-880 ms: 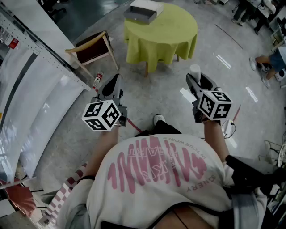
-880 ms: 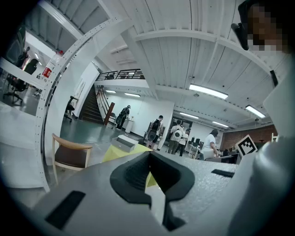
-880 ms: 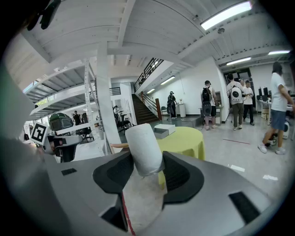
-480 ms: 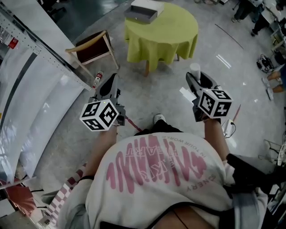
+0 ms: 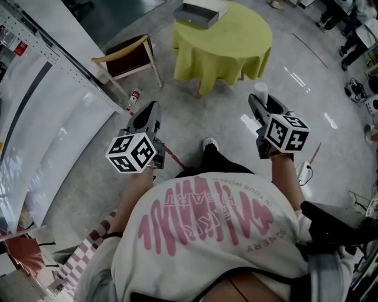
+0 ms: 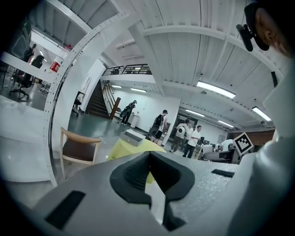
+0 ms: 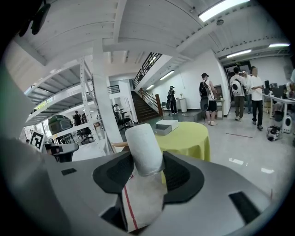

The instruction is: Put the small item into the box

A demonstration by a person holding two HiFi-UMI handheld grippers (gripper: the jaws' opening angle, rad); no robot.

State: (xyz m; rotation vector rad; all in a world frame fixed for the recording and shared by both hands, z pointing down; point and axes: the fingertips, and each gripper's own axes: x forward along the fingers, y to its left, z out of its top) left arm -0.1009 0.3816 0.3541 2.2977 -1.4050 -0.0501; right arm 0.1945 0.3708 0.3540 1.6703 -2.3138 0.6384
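Observation:
My right gripper [image 5: 260, 101] is shut on a small white cylindrical item [image 5: 260, 91], held out at chest height over the floor. In the right gripper view the white item [image 7: 144, 150] sits between both pads, with a pale strip marked by a red line hanging below it. A grey and white box [image 5: 204, 13] lies on the far edge of a round table with a yellow-green cloth [image 5: 230, 44], well ahead of both grippers. My left gripper [image 5: 149, 111] is shut and holds nothing; its pads meet at the tip [image 6: 150, 154]. The box [image 7: 166, 126] also appears beyond the item.
A wooden chair [image 5: 127, 56] stands left of the table, with a small bottle [image 5: 133, 97] on the floor near it. White shelving [image 5: 53, 88] runs along the left. People stand at the far right [image 5: 354, 41]. My shoe [image 5: 208, 144] is on grey floor between the grippers.
The table and chair have shifted rightwards in the head view as the person moves. Both grippers keep their places in front of the body, and the right one still holds the white item.

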